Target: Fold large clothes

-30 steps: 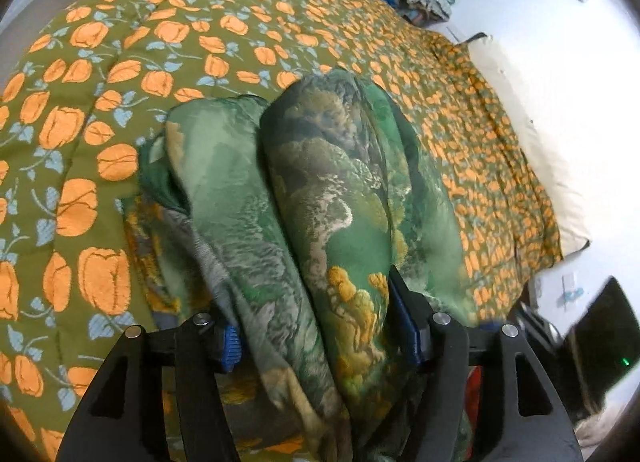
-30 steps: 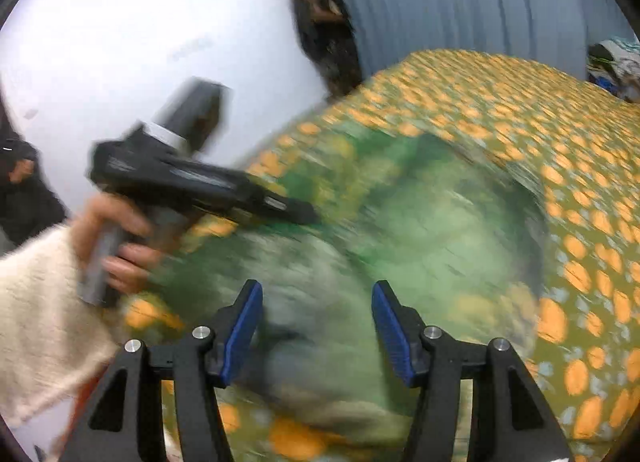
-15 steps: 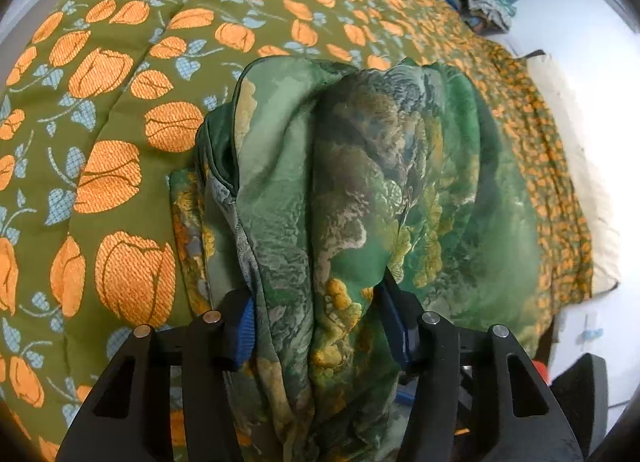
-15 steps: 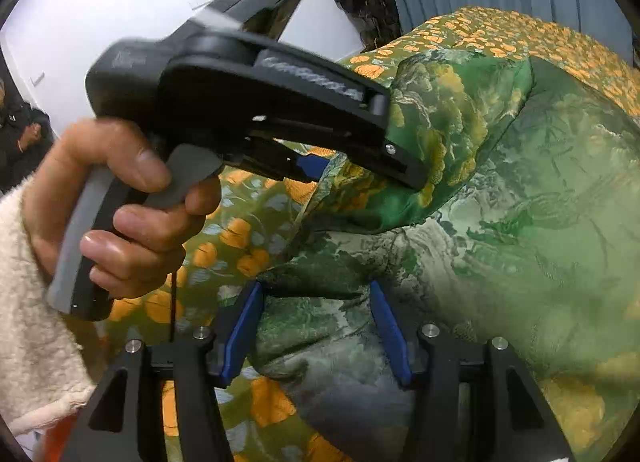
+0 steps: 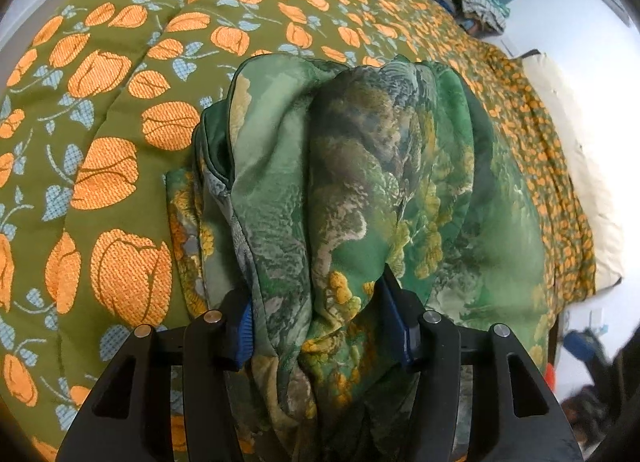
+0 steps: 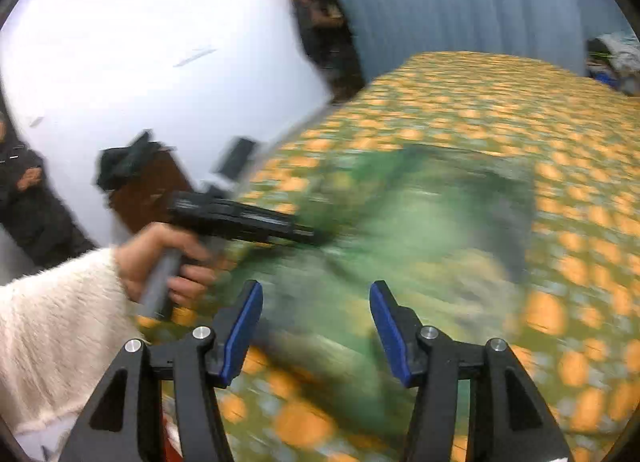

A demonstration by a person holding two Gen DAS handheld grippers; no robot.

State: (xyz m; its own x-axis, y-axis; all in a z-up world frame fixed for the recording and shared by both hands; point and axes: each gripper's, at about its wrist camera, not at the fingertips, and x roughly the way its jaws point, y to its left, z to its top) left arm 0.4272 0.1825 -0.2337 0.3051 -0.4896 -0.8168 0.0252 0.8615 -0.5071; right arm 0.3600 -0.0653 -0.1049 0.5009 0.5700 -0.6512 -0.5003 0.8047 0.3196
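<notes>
A green garment with a landscape print [image 5: 360,182] lies bunched on the bed. In the left wrist view a thick fold of it fills the gap of my left gripper [image 5: 316,322], whose blue pads press it from both sides. In the blurred right wrist view the garment [image 6: 420,214] spreads flat on the quilt. My right gripper [image 6: 316,322] is open and empty, held above the garment's near edge. The left gripper [image 6: 248,222] shows there too, in a hand with a white fuzzy sleeve, its tip at the garment's left edge.
The bed carries an olive quilt with orange tulips [image 5: 120,142]. A cream pillow [image 5: 580,182] lies at its right side. A pile of clothes [image 5: 476,2] sits beyond the far end. A brown stand [image 6: 148,186] and white wall are left of the bed.
My right gripper has pulled back from the garment and away from the left gripper, and its view is blurred with motion. My left gripper keeps its hold on the fold, the garment barely moved.
</notes>
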